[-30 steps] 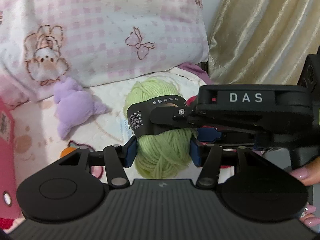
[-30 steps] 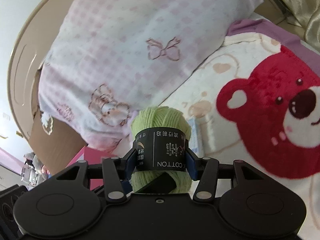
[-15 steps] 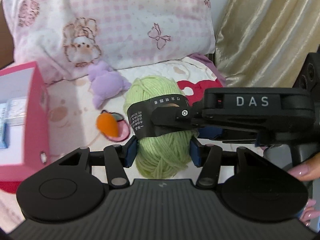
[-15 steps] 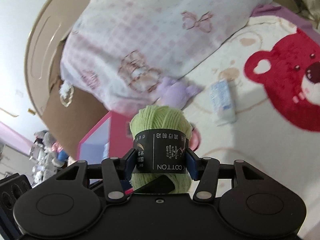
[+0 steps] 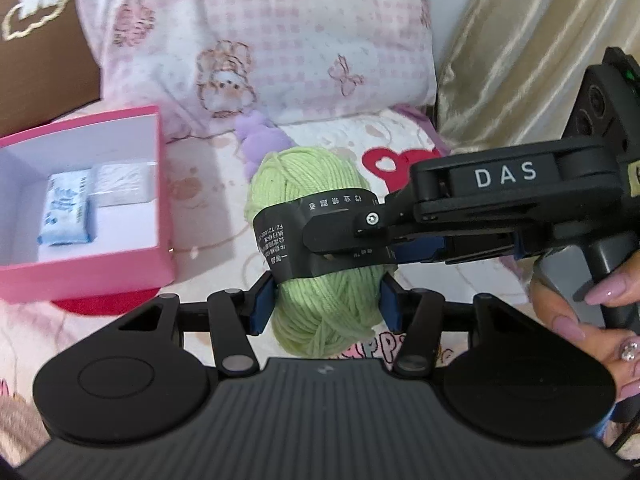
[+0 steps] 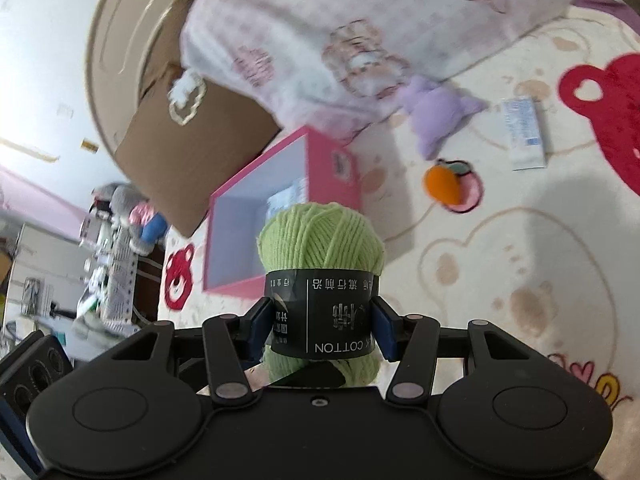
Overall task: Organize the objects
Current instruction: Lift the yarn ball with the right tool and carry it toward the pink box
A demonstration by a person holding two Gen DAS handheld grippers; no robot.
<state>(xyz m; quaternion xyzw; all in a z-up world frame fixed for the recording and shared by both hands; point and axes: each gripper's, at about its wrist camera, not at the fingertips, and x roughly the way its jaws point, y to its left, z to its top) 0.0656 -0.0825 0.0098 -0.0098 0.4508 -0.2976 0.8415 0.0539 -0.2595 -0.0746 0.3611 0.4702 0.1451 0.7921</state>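
Observation:
A light green yarn ball [image 5: 320, 200] with a black paper band is held in the air by both grippers at once. My left gripper [image 5: 326, 304] is shut on its lower part. My right gripper [image 6: 322, 326] is shut on the band; its black body reaches in from the right in the left wrist view. The yarn also shows in the right wrist view [image 6: 320, 240]. An open pink box [image 5: 160, 196] lies on the bed to the left, with a blue packet [image 5: 66, 212] and a white packet inside. The box also shows in the right wrist view [image 6: 340, 164].
A pink checked pillow [image 5: 260, 40] lies at the back. A purple plush [image 6: 436, 114], an orange and pink toy [image 6: 450, 186] and a white tube [image 6: 524, 132] lie on the cream bear blanket [image 6: 520, 260]. A brown cardboard box [image 6: 180, 140] stands behind. A gold curtain [image 5: 520, 60] hangs at the right.
Both grippers have pulled back and up with the yarn and swung left. The pink box has come into full view in both cameras.

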